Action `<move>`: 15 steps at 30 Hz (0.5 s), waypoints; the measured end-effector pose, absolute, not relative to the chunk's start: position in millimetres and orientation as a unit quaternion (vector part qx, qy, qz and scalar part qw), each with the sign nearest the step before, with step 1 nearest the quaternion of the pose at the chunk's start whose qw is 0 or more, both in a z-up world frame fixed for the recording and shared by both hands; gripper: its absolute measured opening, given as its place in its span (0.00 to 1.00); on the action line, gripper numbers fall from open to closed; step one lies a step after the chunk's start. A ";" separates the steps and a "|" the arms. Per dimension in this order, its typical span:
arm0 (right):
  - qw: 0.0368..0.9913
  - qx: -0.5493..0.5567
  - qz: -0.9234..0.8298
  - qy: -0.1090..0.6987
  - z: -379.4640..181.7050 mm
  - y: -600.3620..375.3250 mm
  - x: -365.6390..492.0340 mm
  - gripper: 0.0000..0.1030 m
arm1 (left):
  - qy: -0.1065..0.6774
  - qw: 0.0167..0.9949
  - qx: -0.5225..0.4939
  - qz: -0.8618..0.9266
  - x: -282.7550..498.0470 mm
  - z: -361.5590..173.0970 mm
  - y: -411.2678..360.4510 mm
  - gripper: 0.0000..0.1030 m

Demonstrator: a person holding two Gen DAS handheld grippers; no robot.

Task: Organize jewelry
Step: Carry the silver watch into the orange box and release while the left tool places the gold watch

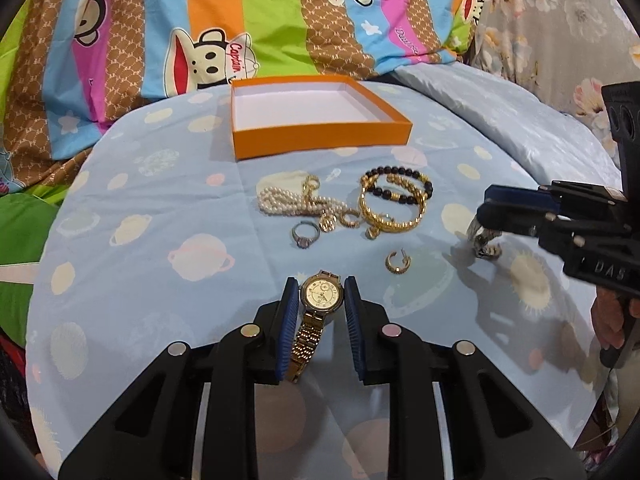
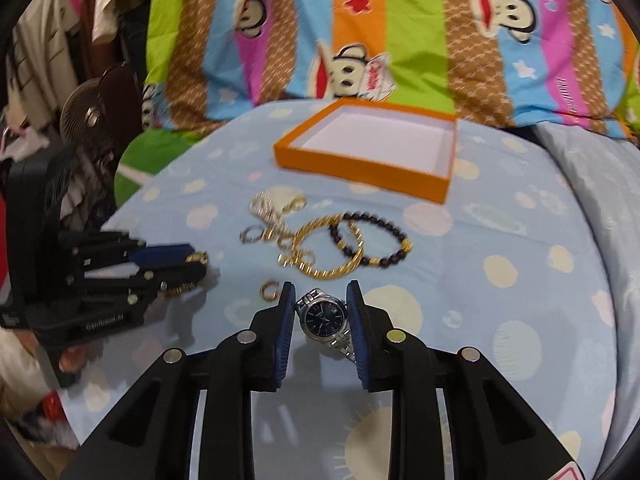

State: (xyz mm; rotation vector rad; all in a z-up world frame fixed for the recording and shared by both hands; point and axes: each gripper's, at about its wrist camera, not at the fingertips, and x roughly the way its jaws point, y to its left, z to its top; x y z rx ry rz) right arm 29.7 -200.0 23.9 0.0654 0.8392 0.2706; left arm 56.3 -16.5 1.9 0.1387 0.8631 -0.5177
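A gold watch [image 1: 322, 296] with a pale dial and a silver watch [image 2: 323, 314] with a dark dial each sit between closed blue jaws. Pearls [image 1: 280, 202], rings [image 1: 306, 234], gold hoops [image 1: 397, 262] and beaded bracelets [image 1: 400, 188] lie clustered on the bed before an empty orange box [image 1: 320, 140].

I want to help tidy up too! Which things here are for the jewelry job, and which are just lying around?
For the job: gold watch in the left gripper, silver watch in the right gripper, orange box, pearl necklace, black bead bracelet, gold bangle, ring, hoop earring.

Just lying about: monkey blanket, fan, hanging clothes.
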 end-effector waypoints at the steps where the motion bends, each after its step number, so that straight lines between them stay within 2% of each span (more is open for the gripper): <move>1: 0.905 0.038 0.126 0.405 27.2 -202.2 32.8 0.24 | 0.410 0.876 0.065 -0.247 56.7 5.8 -15.7 0.22; 15: 0.925 0.096 0.063 0.363 53.2 -225.5 89.7 0.24 | 0.348 0.910 0.064 -0.215 107.8 62.9 -18.0 0.22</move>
